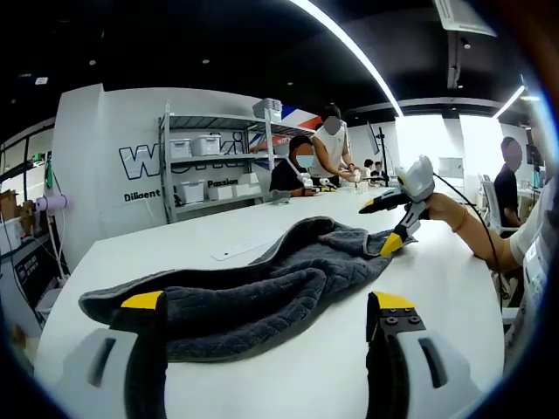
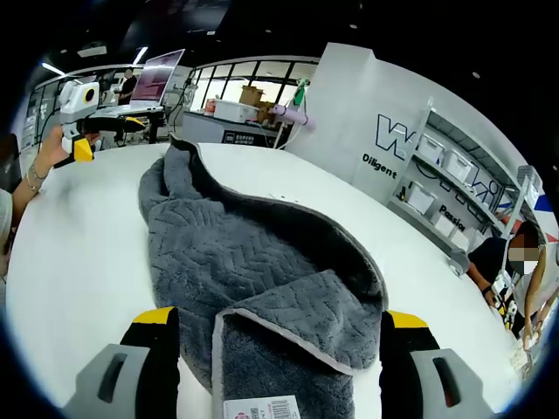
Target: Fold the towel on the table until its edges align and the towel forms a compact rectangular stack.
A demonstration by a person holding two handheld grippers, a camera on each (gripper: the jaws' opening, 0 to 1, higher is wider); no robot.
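The left gripper (image 1: 266,327) is spread wide and holds nothing, the soft, bumpy gray towel (image 1: 253,284) lies long and lumpy on the smooth white table (image 1: 437,288), and the right gripper (image 2: 278,349) is spread wide too. If either one grabs only the top layer, I think the towel could bunch up and its pale edges won't line up.

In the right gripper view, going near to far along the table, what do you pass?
White care label → folded-over towel corner with pale edging → long rumpled stretch of towel → left gripper held at the far end.
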